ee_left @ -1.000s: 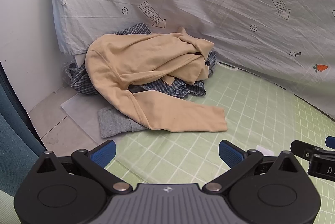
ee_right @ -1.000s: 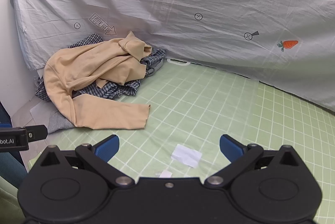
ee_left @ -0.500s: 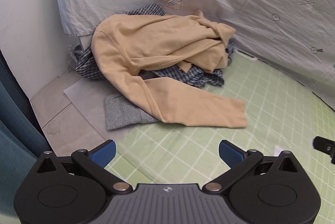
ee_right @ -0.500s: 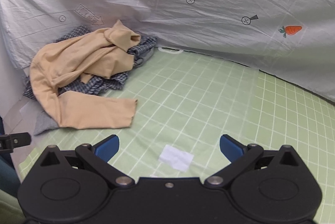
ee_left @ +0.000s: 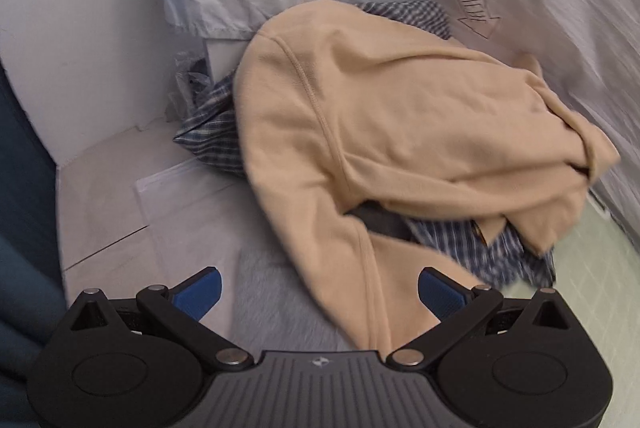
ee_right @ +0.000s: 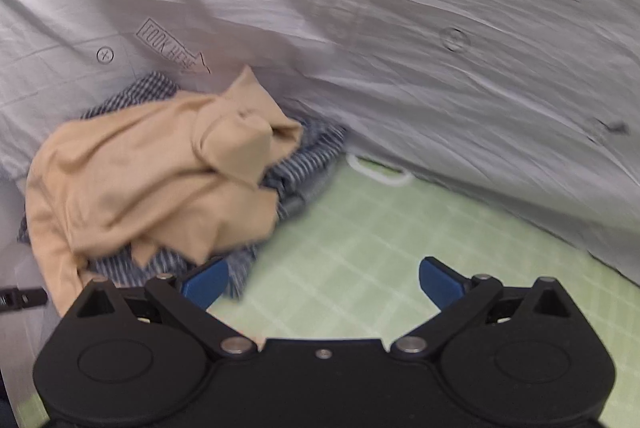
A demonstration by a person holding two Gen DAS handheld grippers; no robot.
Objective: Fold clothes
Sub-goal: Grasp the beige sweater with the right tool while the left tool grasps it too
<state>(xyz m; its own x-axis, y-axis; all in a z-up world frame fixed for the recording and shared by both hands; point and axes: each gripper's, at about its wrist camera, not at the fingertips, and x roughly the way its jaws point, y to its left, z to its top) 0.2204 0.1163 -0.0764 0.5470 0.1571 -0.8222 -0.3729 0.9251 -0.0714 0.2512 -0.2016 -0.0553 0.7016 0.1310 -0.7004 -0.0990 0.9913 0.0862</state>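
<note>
Tan sweatshirt (ee_left: 400,132) heaped w/ plaid shirt (ee_right: 304,152), sleeve betw. wide-open left gripper (ee_left: 319,286), right gripper (ee_right: 323,278) wide open, empty

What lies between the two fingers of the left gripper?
In the left wrist view, the tan sweatshirt's sleeve and some grey cloth lie between the open left gripper's fingers.

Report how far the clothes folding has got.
Nothing looks folded yet: the tan sweatshirt lies crumpled on the checked shirt and a grey garment. In hand: nothing; the left gripper and right gripper are both open, close to the pile. All the picking, spreading on the green mat and folding remains.
</note>
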